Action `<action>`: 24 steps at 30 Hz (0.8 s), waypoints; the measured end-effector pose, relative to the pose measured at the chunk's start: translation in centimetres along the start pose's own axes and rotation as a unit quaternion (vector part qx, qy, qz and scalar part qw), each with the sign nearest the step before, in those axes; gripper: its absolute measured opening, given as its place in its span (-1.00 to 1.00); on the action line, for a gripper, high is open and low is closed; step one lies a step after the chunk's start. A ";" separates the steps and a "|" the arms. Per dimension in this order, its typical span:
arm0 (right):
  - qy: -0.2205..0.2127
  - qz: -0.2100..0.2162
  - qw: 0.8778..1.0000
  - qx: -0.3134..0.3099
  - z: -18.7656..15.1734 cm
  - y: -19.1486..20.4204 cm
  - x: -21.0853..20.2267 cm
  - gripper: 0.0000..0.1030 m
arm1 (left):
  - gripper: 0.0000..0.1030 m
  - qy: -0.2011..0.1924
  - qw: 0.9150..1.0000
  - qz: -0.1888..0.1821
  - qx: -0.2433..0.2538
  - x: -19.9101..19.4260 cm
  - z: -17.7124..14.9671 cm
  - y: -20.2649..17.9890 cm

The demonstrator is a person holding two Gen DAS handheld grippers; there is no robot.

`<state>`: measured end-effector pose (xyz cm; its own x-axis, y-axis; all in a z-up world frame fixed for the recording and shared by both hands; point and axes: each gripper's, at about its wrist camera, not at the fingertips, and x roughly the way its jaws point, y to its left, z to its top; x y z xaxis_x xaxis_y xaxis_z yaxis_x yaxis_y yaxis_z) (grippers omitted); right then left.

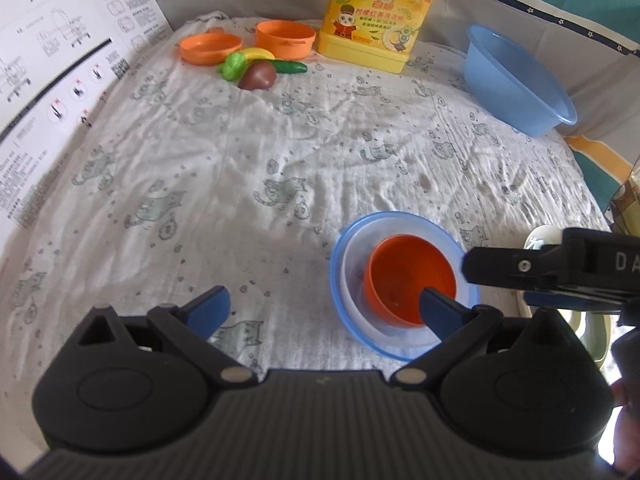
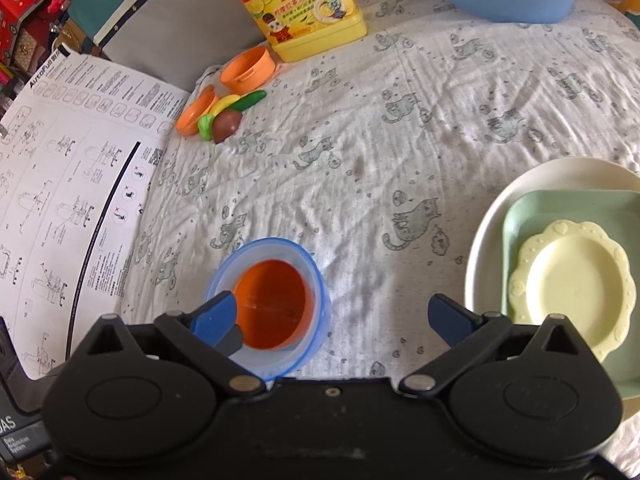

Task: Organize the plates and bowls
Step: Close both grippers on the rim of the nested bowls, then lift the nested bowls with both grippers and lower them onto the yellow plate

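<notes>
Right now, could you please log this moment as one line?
left gripper: open | right gripper: open | orange bowl: nested in blue-rimmed bowl | plates: stacked

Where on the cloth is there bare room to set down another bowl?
The widest bare patch is mid-cloth, between the nested bowls in front and the soap jug behind. The far left corner is crowded with toy food and orange dishes; the stacked plates fill the right.

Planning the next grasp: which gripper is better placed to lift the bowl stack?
Probably the left gripper: its jaws are open and one fingertip already overlaps the orange cup in the blue bowl. The right gripper, also open, straddles bare cloth beside it.
</notes>
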<state>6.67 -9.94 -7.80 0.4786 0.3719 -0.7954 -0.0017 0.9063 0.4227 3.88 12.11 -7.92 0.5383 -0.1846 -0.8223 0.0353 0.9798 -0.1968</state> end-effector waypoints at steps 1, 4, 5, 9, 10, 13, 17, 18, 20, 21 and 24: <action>0.002 -0.001 1.000 -0.003 0.1 0.2 0.2 1.00 | 0.96 0.001 1.000 -0.003 0.000 0.1 0.0 0.0; 0.007 -0.010 1.000 -0.009 0.3 0.8 0.8 0.90 | 0.77 0.003 1.000 -0.008 0.000 0.6 0.2 0.0; 0.010 -0.011 1.000 -0.009 0.4 0.9 1.1 0.86 | 0.67 0.004 1.000 -0.012 -0.001 0.7 0.3 0.0; 0.024 -0.012 1.000 -0.005 0.6 1.1 2.0 0.51 | 0.41 0.008 1.000 -0.029 0.004 1.2 0.5 -0.3; 0.026 -0.011 1.000 -0.005 0.6 1.2 2.2 0.43 | 0.32 0.009 0.999 -0.033 0.006 1.3 0.6 -0.4; 0.031 -0.010 0.999 -0.012 0.5 1.5 2.5 0.09 | -0.08 0.015 0.999 -0.042 0.010 1.8 0.6 -0.7; 0.035 -0.008 0.999 -0.019 0.3 1.8 3.0 -0.23 | -0.41 0.017 0.999 -0.037 0.018 2.1 0.3 -1.2; 0.033 -0.009 0.999 -0.020 0.3 1.8 3.1 -0.27 | -0.44 0.016 0.999 -0.035 0.020 2.1 0.3 -1.2; 0.031 -0.013 0.999 -0.024 0.2 2.0 3.2 -0.30 | -0.52 0.017 0.999 -0.032 0.018 2.1 0.3 -1.3; 0.030 -0.015 0.999 -0.027 0.2 2.1 3.2 -0.31 | -0.53 0.018 0.999 -0.030 0.018 2.1 0.3 -1.3; 0.027 -0.017 0.999 -0.033 0.3 2.3 3.1 -0.34 | -0.56 0.022 0.999 -0.019 0.016 2.2 0.3 -1.3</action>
<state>8.37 -6.75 -9.16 0.4319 0.3487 -0.8318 -0.0439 0.9293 0.3668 5.26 10.43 -9.27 0.4977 -0.2245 -0.8378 0.0829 0.9738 -0.2116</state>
